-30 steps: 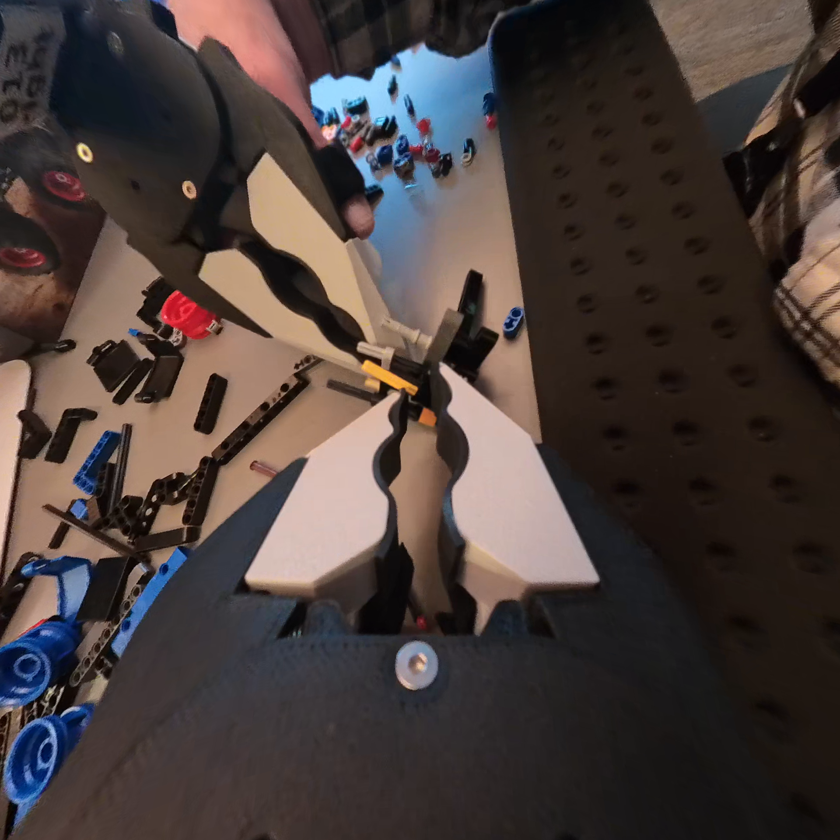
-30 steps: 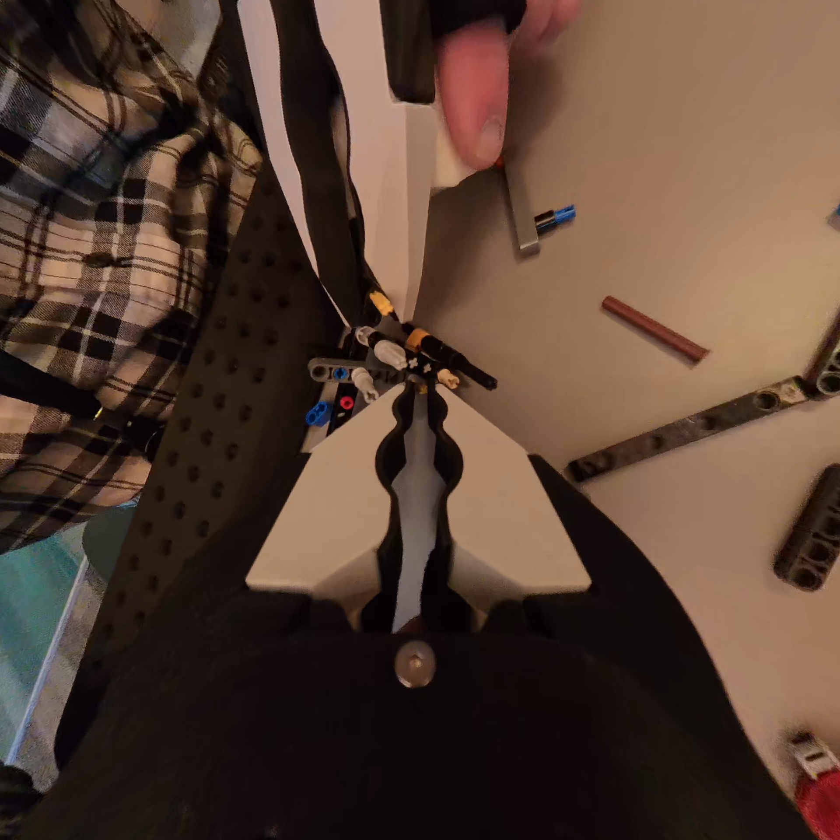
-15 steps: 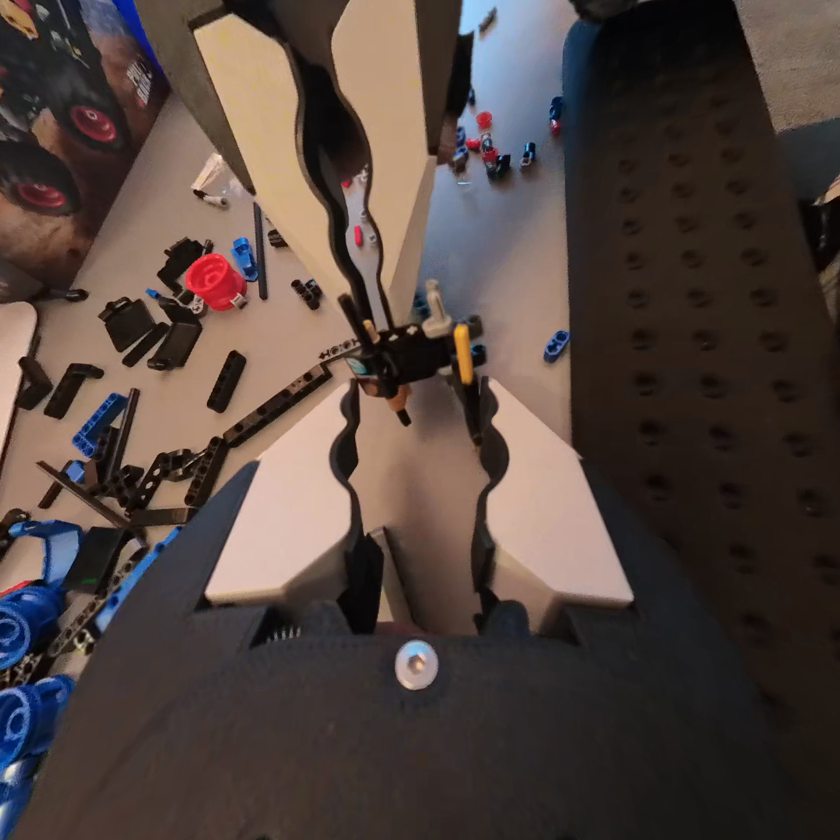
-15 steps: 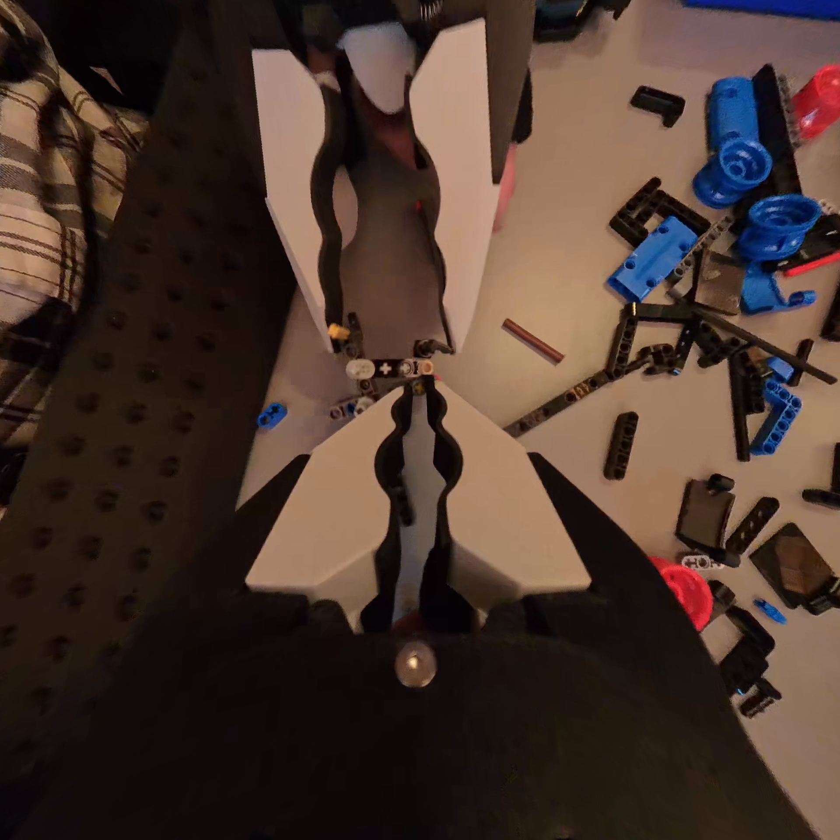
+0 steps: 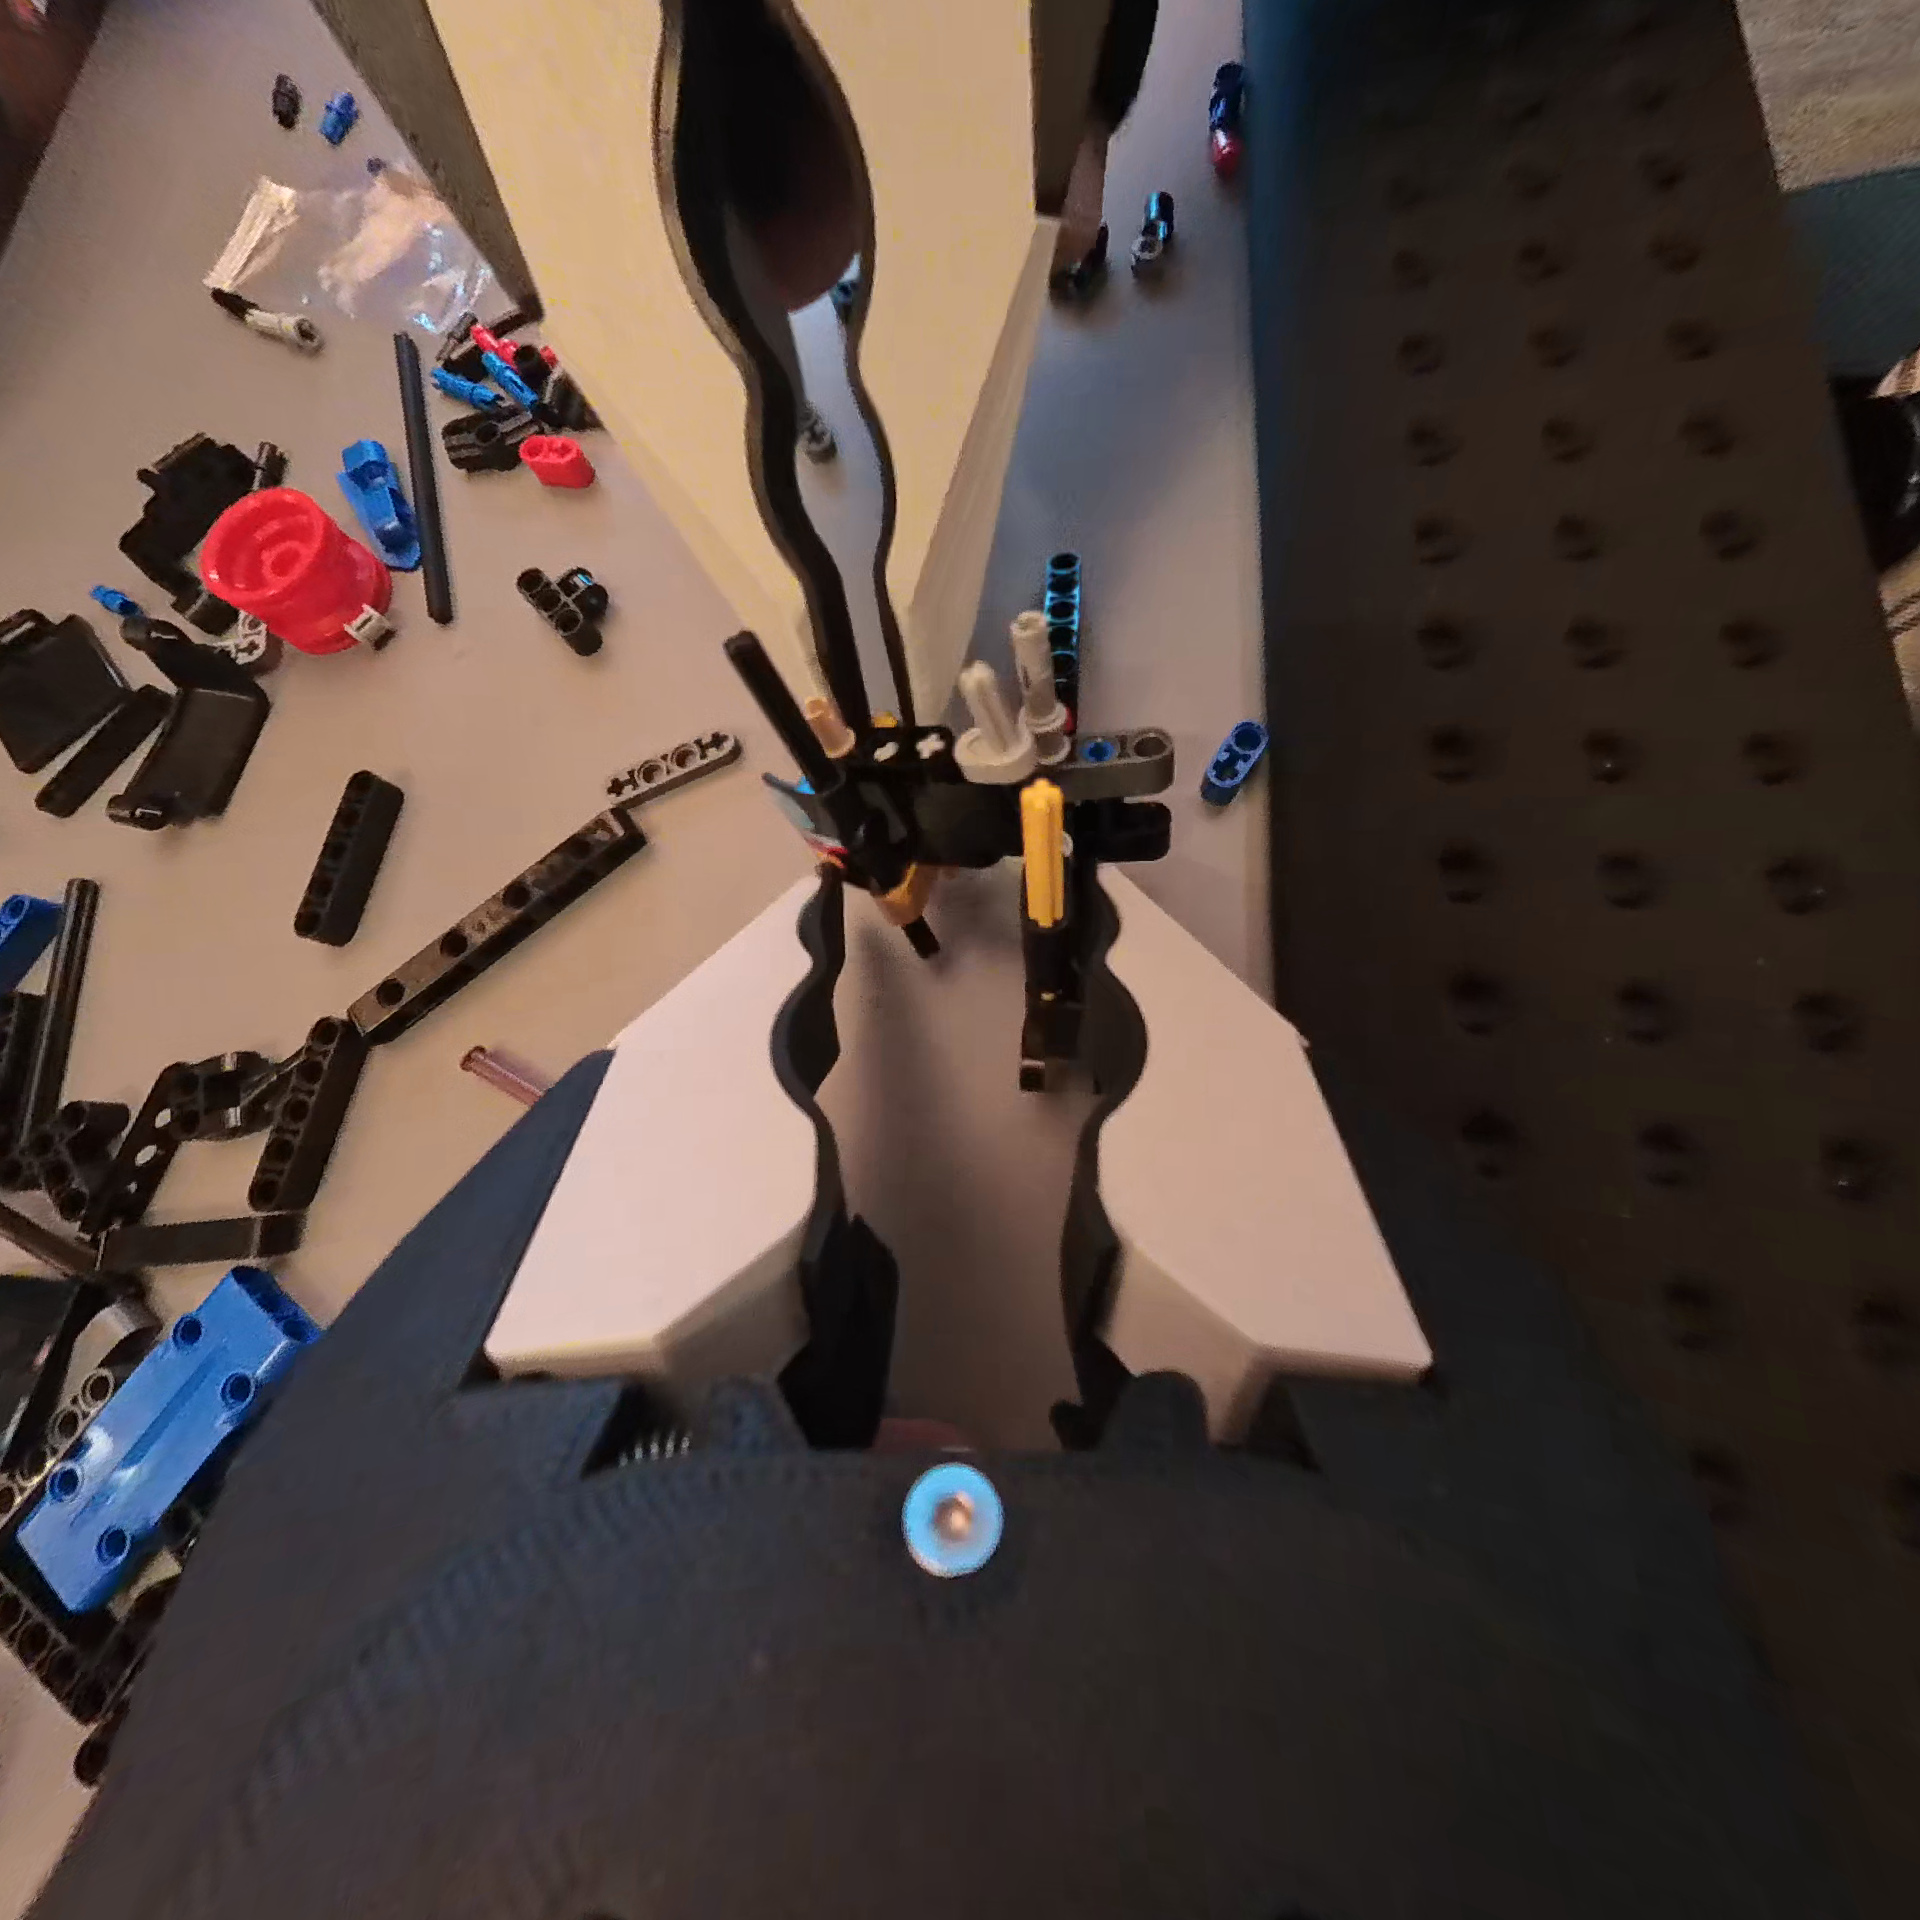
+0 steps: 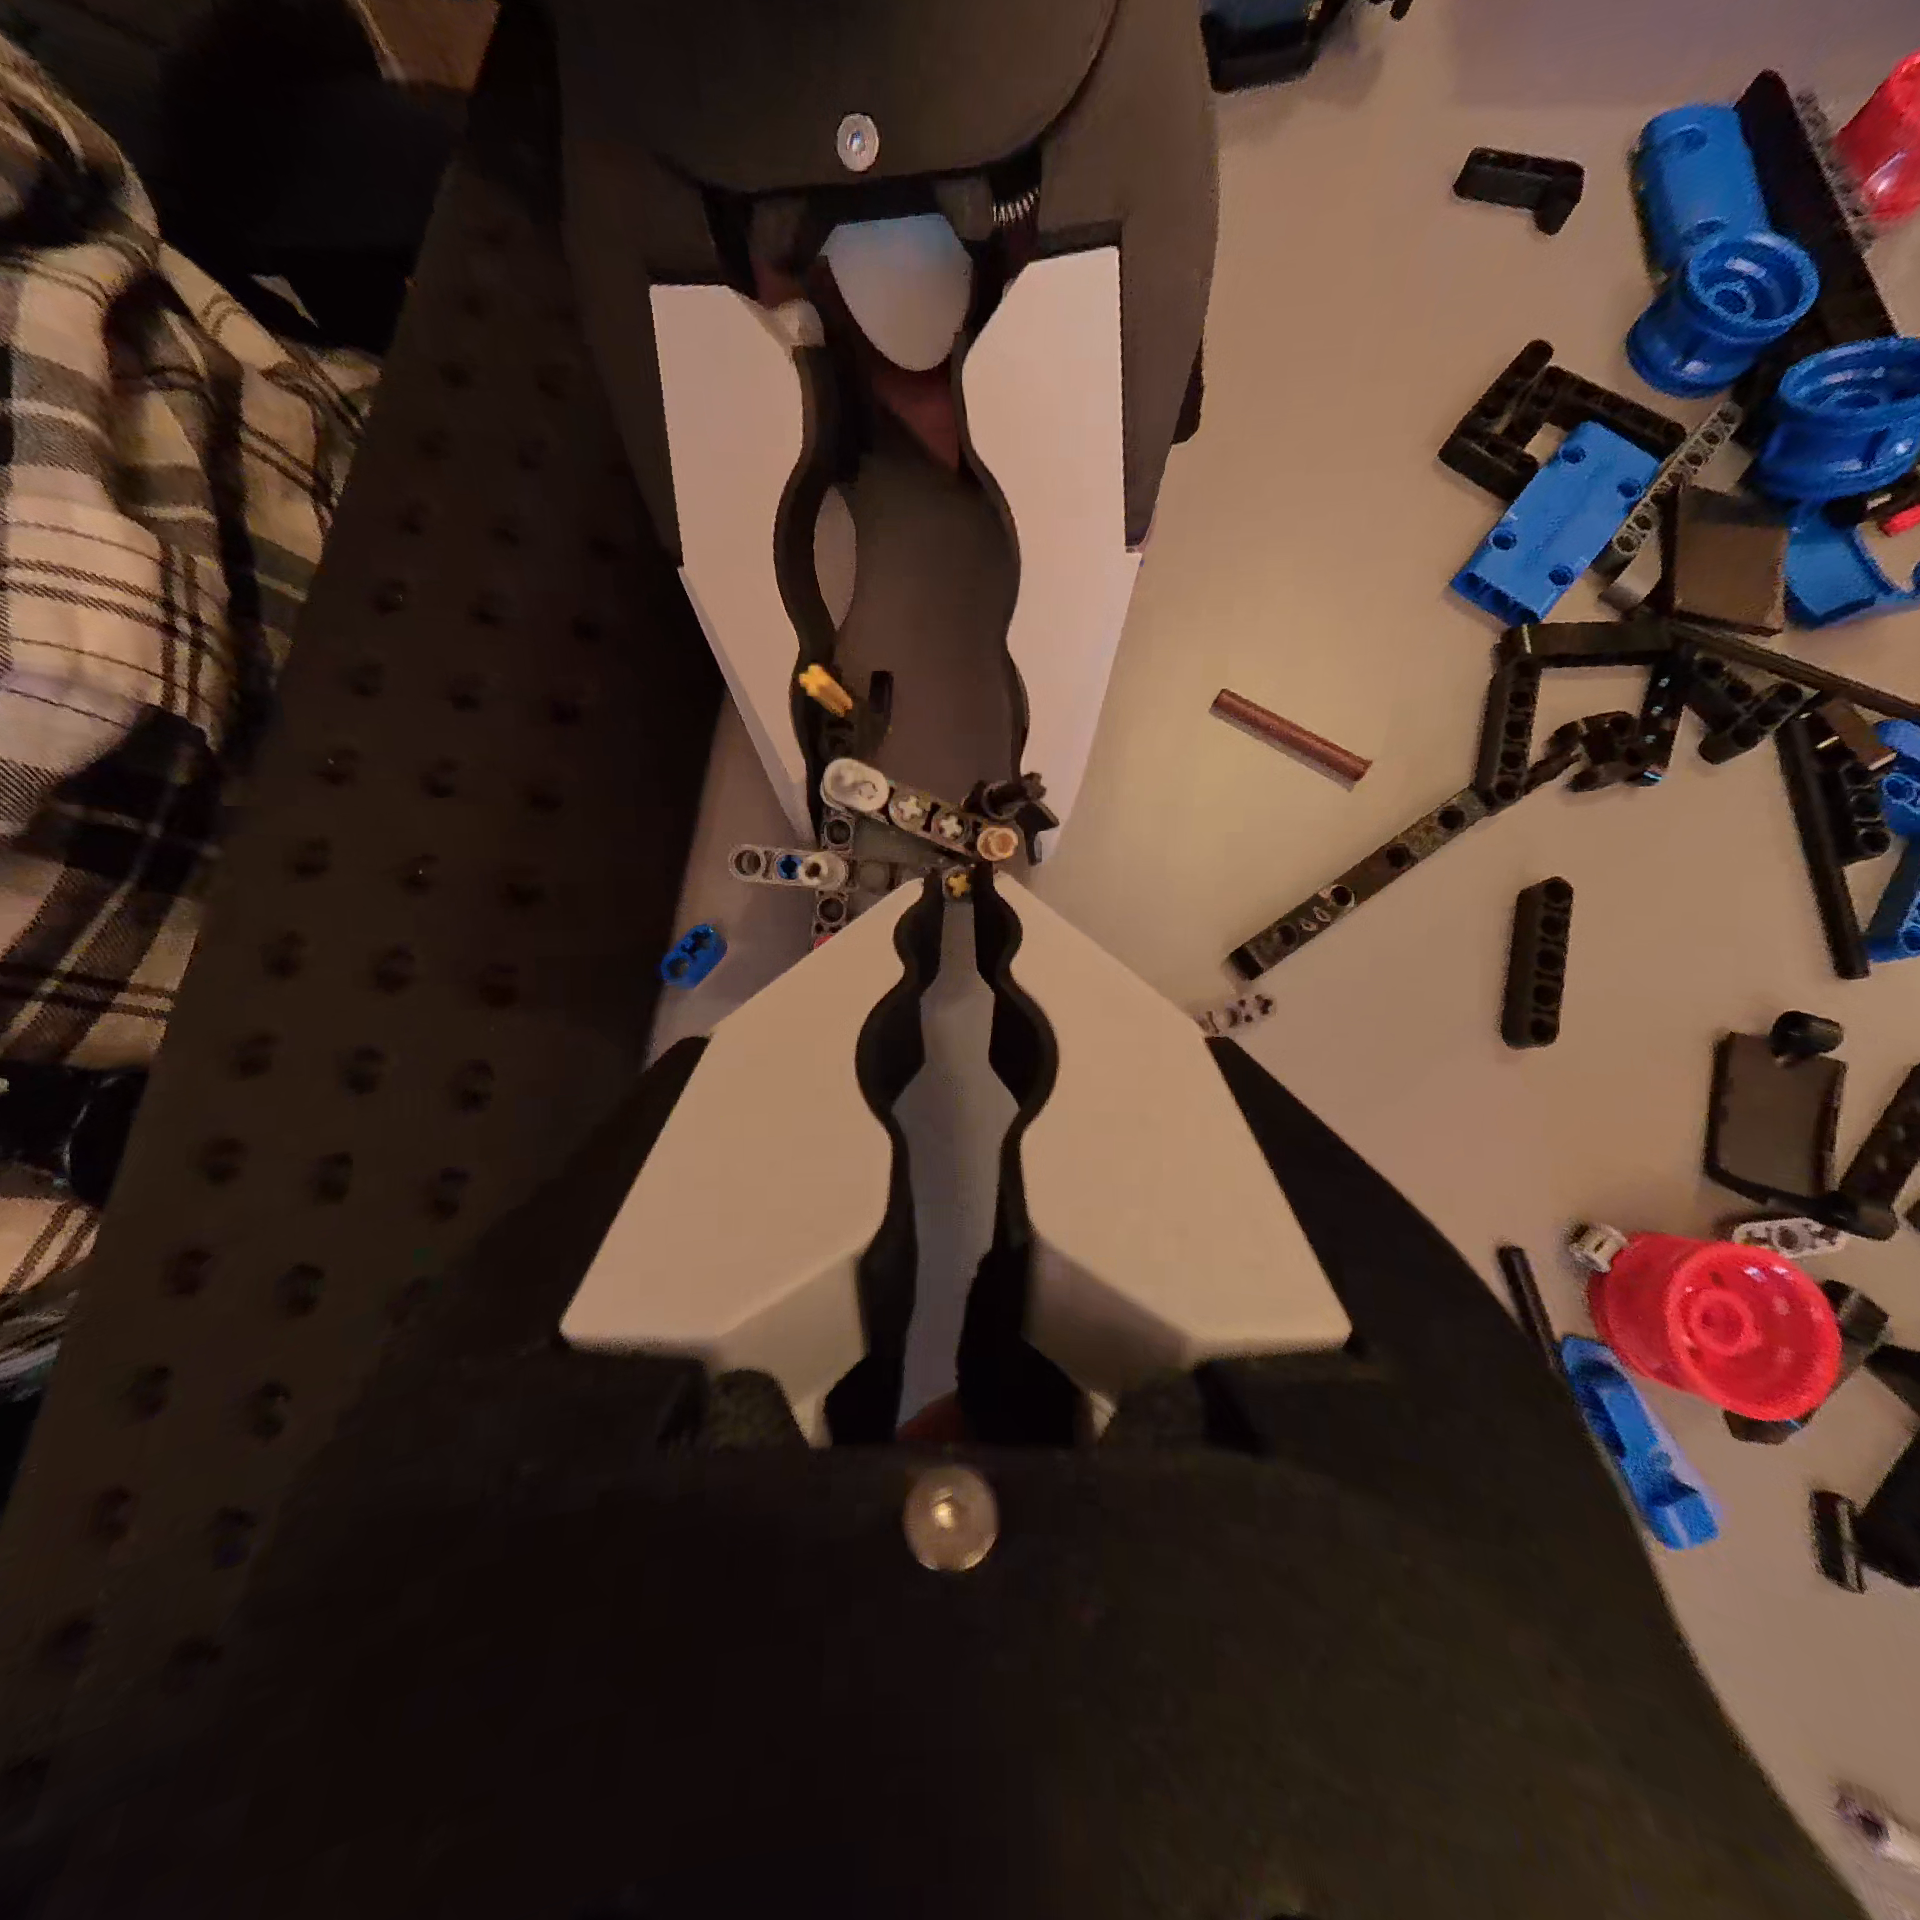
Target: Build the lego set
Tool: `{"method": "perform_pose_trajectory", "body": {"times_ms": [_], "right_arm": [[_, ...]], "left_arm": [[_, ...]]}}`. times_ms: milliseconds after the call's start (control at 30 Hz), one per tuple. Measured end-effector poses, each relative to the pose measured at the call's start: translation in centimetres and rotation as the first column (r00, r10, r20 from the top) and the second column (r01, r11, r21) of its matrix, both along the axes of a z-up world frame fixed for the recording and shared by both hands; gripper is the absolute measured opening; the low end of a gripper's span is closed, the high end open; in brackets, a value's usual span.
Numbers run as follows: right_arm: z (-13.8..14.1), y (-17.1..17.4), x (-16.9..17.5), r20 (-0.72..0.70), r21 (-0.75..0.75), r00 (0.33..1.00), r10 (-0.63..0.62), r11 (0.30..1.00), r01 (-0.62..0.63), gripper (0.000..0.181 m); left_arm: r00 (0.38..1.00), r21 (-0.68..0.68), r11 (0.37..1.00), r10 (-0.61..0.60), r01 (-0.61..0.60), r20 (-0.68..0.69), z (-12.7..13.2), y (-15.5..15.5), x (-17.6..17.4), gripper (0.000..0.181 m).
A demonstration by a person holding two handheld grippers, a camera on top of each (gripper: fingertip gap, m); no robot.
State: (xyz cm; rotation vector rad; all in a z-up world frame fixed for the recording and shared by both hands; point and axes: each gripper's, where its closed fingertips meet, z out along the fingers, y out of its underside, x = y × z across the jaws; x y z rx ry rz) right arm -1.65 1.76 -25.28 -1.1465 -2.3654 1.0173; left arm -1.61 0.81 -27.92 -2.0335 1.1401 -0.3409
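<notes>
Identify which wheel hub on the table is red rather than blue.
The red hub lies alone on the right wrist view's lower right, beside black panels. The blue hubs sit clustered at the upper right, among blue parts.

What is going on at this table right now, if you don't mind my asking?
A person is building a Lego set with two handheld grippers. The right gripper, jaws nearly closed, pinches a small black and grey Technic sub-assembly above the table. The left gripper faces it with jaws open around the assembly. Loose black, blue and red parts lie scattered on the grey tabletop.
</notes>
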Motion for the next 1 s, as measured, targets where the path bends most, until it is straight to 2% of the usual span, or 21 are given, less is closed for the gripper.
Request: {"method": "perform_pose_trajectory", "body": {"times_ms": [633, 733, 767, 833, 900, 1000], "right_arm": [[-0.7, -0.1, -0.2, 0.077, -0.087, 0.997, 0.032, 0.996, -0.025, 0.003], [0.3, 0.2, -0.3, 0.040, -0.110, 0.999, 0.004, 0.994, 0.000, 0.004], [0.8, 0.4, -0.3, 0.031, -0.127, 0.999, -0.009, 0.992, 0.013, 0.016], [2.1, 0.5, 0.0, -0.001, -0.163, 1.000, -0.029, 0.986, 0.029, 0.021], [2.0, 0.7, 0.5, 0.006, -0.138, 0.999, -0.038, 0.990, 0.038, 0.025], [0.3, -1.2, 1.0, 0.050, -0.132, 0.999, 0.009, 0.991, -0.002, 0.031]], "left_arm": [[0.999, -0.062, 0.998, -0.010, 0.012, 0.032, -0.3, -0.3, 0.0, 0.042], [1.000, -0.010, 1.000, 0.013, -0.013, 0.017, 0.1, 0.2, -0.3, 0.042], [1.000, 0.002, 1.000, 0.012, -0.012, 0.002, 0.2, 0.3, -0.3, 0.043], [1.000, 0.008, 1.000, 0.013, -0.013, -0.014, 0.3, -0.1, -0.5, 0.043], [0.999, 0.021, 0.999, 0.031, -0.031, -0.014, 0.5, -0.4, -0.9, 0.043], [0.998, 0.057, 0.997, 0.051, -0.052, 0.022, 1.5, -0.5, -1.3, 0.043]]}}
